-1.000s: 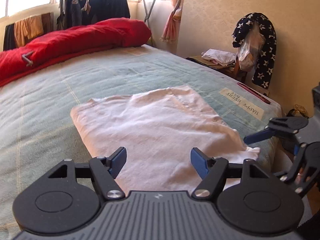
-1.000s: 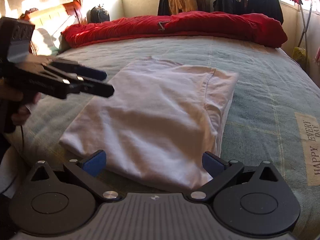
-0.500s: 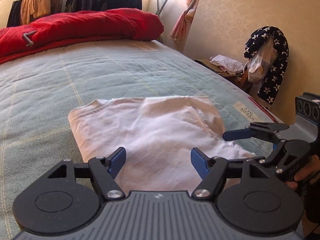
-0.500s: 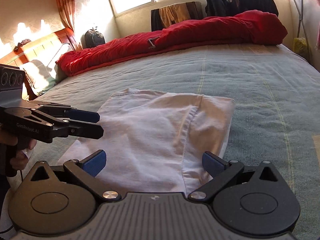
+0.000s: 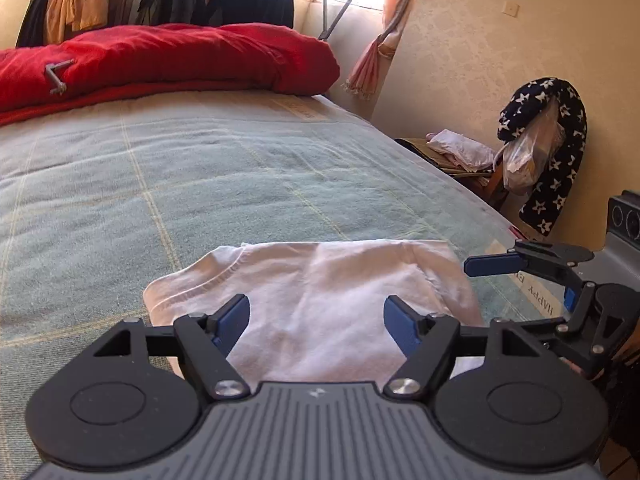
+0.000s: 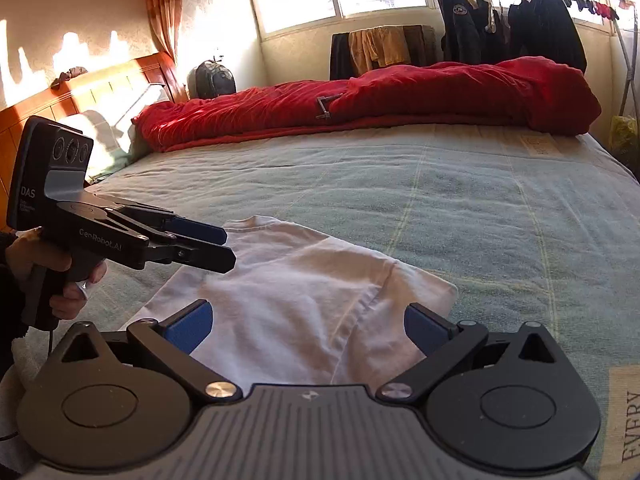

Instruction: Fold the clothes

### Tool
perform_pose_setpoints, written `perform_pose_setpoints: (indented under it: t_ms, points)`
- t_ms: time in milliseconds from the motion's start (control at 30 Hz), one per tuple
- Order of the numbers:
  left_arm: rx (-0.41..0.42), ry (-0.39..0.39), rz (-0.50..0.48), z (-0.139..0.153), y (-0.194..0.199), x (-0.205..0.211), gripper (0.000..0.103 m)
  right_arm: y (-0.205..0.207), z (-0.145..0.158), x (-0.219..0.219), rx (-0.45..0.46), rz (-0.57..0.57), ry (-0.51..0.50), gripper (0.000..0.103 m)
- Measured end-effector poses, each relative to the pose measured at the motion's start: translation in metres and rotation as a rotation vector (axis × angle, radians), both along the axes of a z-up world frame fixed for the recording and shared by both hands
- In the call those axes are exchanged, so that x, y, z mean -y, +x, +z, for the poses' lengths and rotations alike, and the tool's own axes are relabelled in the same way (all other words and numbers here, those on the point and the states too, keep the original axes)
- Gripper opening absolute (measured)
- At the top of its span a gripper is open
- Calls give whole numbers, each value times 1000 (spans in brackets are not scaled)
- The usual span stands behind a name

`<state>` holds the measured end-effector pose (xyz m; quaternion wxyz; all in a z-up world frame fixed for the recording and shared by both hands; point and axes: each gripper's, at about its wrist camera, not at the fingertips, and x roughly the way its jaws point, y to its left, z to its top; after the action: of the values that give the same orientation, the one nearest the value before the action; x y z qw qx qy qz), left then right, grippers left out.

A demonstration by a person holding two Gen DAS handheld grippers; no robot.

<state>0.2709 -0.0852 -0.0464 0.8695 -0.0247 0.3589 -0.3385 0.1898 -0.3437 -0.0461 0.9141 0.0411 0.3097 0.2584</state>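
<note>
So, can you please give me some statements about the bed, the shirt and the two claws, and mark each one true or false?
1. The white shirt lies flat on the green bed cover. True.
2. The left claw is shut on the shirt's hem. False: its jaws stand apart, with nothing pinched between them.
3. The red duvet is bunched along the far side of the bed. True.
4. The right claw is lifting a sleeve off the bed. False: its jaws are open, and the shirt lies on the cover.
5. The star-patterned cloth is spread over the shirt. False: it hangs by the wall, beside the bed.
</note>
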Motion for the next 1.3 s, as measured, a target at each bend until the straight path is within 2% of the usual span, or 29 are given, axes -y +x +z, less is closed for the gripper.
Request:
perform_pose_setpoints:
  t_ms: [100, 167, 267, 367, 433, 567, 700, 767, 867, 1067, 1133, 1300]
  points:
    - [-28, 21, 31, -17, 9, -3, 74, 19, -27, 5, -65, -51, 10, 103]
    - [-34, -3, 30, -18, 10, -8, 75, 19, -36, 10, -65, -81, 19, 103]
    - [-39, -25, 44, -9, 12, -10, 73, 15, -31, 21, -72, -109, 74, 103]
    - [-28, -89, 1, 6, 17, -4, 74, 12, -15, 21, -11, -122, 76, 103]
    - [-49, -141, -44, 10, 22, 9, 74, 9, -3, 15, 43, -116, 65, 103]
    - [-124, -174, -119, -2, 39, 38, 75, 8, 0, 1, 53, -50, 83, 103]
    - [-155, -149, -129, -20, 57, 65, 75, 0, -9, -8, 30, -56, 75, 103]
    - [-133, -111, -119, -21, 66, 75, 75, -5, -11, -10, 20, -67, 84, 103]
    - [-87, -64, -81, -8, 74, 79, 75, -13, -10, -8, 17, -85, 107, 103]
    - [-46, -70, -106, 23, 55, 43, 79, -30, -2, 2, 30, -112, 158, 103]
    - [-58, -51, -106, 20, 48, 31, 79, -33, -3, 2, 24, -115, 170, 103]
    - [-111, 27, -3, -6, 55, 19, 79, -38, -2, -6, 7, -123, 155, 103]
